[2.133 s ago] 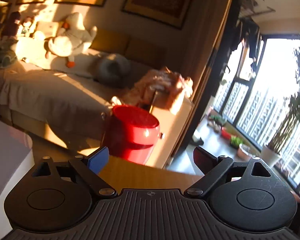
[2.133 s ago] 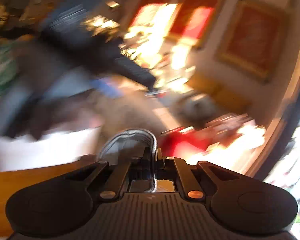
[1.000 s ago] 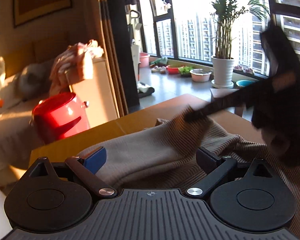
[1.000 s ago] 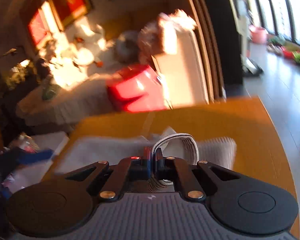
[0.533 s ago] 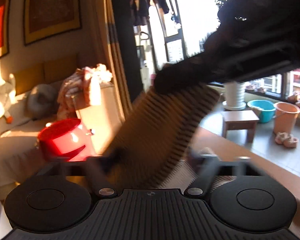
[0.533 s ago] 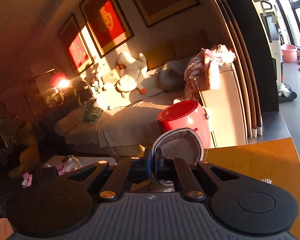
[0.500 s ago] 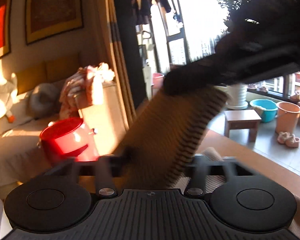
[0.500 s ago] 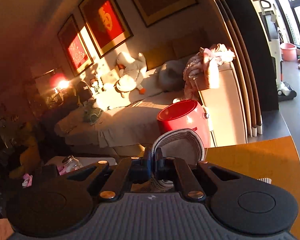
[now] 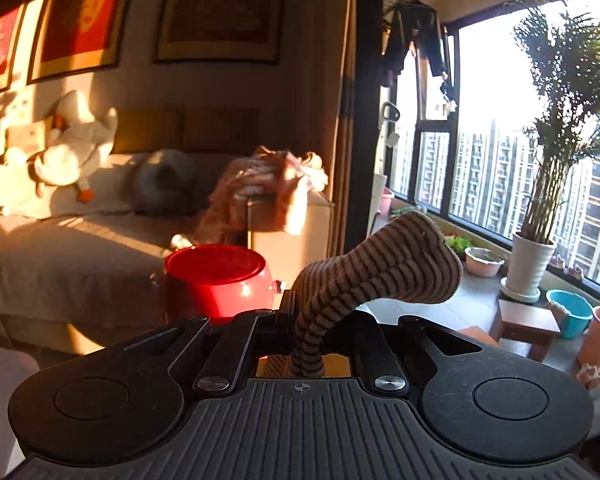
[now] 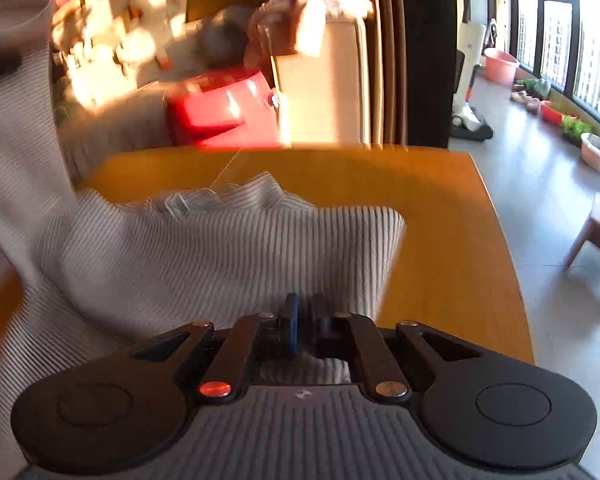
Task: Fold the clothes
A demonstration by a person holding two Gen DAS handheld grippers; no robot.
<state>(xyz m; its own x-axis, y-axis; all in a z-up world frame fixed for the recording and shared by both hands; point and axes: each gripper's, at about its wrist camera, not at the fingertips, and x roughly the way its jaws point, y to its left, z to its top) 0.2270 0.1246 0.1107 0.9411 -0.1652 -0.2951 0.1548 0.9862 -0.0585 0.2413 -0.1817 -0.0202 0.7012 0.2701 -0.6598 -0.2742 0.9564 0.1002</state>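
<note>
two wrist fisheyes, both looking out past my own fingers

my left view sits level, facing the sofa (image 9: 80, 236) and windows; my right view tilts down, close over the table (image 10: 440, 208). both share the red bin (image 9: 220, 280) (image 10: 224, 108), centre-left in the left view, upper-left in the right.

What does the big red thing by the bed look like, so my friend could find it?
Start at the bed with the cuddly toys, then look to its end nearest the window. There, beside a pale cabinet, stands the red tub: round, shiny, with a flat lid. Nothing else nearby is bright red.
</note>
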